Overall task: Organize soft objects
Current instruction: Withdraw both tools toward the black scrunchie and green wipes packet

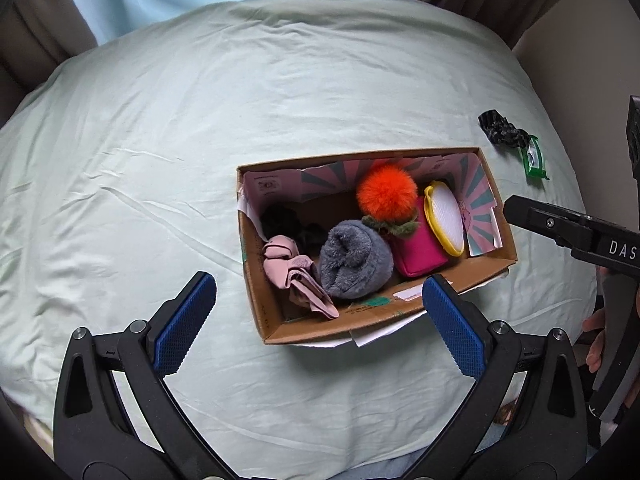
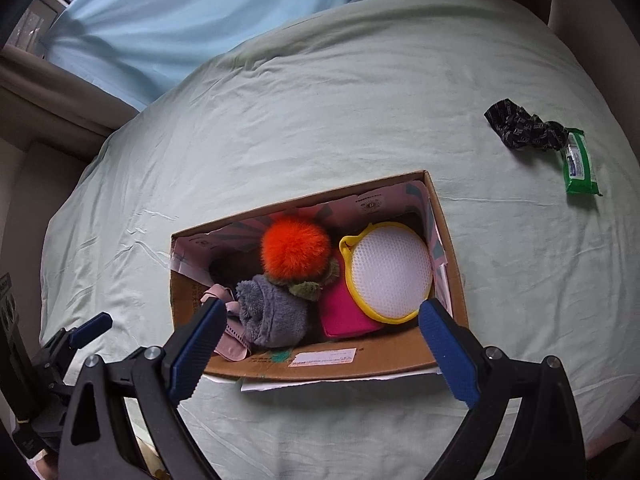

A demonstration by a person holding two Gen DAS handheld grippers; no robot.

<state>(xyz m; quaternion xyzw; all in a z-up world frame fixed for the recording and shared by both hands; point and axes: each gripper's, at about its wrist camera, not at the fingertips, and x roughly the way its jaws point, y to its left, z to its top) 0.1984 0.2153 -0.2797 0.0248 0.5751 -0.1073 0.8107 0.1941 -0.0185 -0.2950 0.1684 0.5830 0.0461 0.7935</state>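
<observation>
A cardboard box [image 2: 320, 360] sits on the bed [image 2: 320, 100], toward its near edge, with its long axis running left to right and tilted a little. Inside, from the left end to the right: a dark item [image 1: 280, 220] low against the left wall, too shadowed to make out; a pink cloth [image 1: 296, 276], half covered by a claw finger in the right wrist view; a grey fleece roll [image 1: 354, 264]; an orange pompom [image 2: 296, 250] resting on a magenta pouch [image 2: 344, 316], most of which is hidden; and a yellow-rimmed white mesh disc [image 2: 390, 274] leaning against the right end wall. Near the bed's far right corner lie a crumpled black cloth [image 2: 520, 128] and, touching it, a green wipes pack [image 2: 578, 164]. The left claw [image 1: 320, 320] and right claw [image 2: 320, 344] both hang spread wide above the box's near wall, gripping nothing
</observation>
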